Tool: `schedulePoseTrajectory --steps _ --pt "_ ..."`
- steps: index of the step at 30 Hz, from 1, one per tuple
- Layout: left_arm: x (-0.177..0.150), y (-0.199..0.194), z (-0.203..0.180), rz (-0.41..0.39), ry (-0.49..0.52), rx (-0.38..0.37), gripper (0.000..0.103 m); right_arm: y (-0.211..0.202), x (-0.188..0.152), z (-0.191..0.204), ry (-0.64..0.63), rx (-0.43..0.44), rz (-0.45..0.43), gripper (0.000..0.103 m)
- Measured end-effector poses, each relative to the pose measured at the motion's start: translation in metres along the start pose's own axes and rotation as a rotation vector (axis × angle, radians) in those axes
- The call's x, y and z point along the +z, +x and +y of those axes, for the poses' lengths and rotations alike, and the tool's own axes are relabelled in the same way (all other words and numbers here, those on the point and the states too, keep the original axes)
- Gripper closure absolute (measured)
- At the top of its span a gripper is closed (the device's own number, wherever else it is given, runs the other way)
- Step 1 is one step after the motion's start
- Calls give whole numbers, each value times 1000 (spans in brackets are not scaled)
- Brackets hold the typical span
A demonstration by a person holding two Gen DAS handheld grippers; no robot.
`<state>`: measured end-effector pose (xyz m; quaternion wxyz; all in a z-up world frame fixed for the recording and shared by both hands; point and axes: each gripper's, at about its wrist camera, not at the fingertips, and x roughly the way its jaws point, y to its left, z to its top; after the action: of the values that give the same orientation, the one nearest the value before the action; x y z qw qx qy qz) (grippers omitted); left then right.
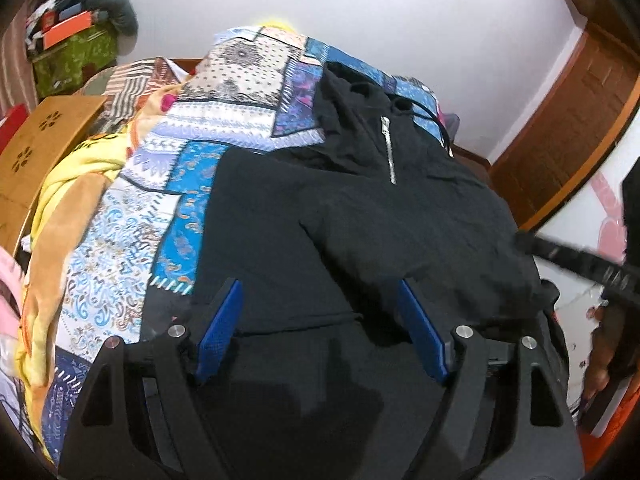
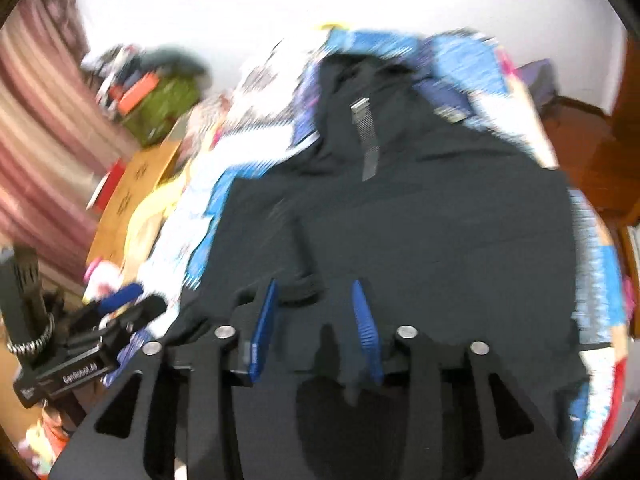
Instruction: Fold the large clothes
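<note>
Hoodie (image 1: 400, 220) lies flat; both tools released ("GenRobot.AI" on left tool (image 2: 120, 312))

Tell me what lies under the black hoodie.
The black hoodie lies spread on a blue-and-white patterned bedspread, which shows around its left and top edges. Whatever sits directly beneath the hoodie's body is covered.

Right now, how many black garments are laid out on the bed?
1. A black zip-neck hoodie lies spread flat across the patchwork bedspread, hood toward the wall; others may be hidden in the side piles.
</note>
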<state>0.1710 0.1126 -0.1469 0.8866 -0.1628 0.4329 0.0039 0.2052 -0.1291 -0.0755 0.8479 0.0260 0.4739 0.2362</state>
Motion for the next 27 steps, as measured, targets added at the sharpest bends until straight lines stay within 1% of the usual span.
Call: schedulePoseTrajectory --steps 2,4,8,10,12,13,14,16,17,18,19,21,22,23,24,25,27 --pt "2 9 -9 10 39 8 25 -10 1 -14 18 -37 -24 65" --pt "5 24 -18 45 71 35 25 -21 0 -33 44 -69 -47 65" --pt "3 52 -32 108 127 34 25 -37 -9 -66 109 -139 -74 65" --pt "0 67 -45 140 181 35 25 -45 -15 -82 146 -151 -77 65" --pt "-4 80 -55 146 226 45 25 -46 -18 -95 182 -157 -69 65" --pt "-5 87 -58 148 249 64 25 -46 -21 -101 199 -159 -63 65" --pt "-5 94 -60 152 261 88 25 -45 -24 -106 213 -162 -56 65" --pt "-4 104 -60 148 262 105 25 -45 -27 -114 230 -163 -42 65" --pt "-3 108 -57 145 254 109 30 -43 -29 -115 236 -162 -36 65" --pt "0 113 -53 142 237 119 40 -43 -30 -119 239 -160 -32 65" --pt "3 115 -51 144 230 122 44 -43 -31 -121 238 -160 -29 65" --pt "10 117 -46 144 212 109 65 -43 -31 -122 231 -166 -28 65" --pt "16 115 -45 130 207 115 69 -43 -31 -122 229 -169 -30 65" --pt "21 112 -45 111 212 121 80 -43 -29 -122 228 -173 -33 65" --pt "26 108 -45 95 219 125 83 -44 -28 -123 229 -177 -37 65" --pt "32 103 -44 73 221 127 84 -44 -27 -123 230 -177 -40 65" --pt "48 83 -42 10 214 100 86 -47 -24 -123 230 -172 -55 65"
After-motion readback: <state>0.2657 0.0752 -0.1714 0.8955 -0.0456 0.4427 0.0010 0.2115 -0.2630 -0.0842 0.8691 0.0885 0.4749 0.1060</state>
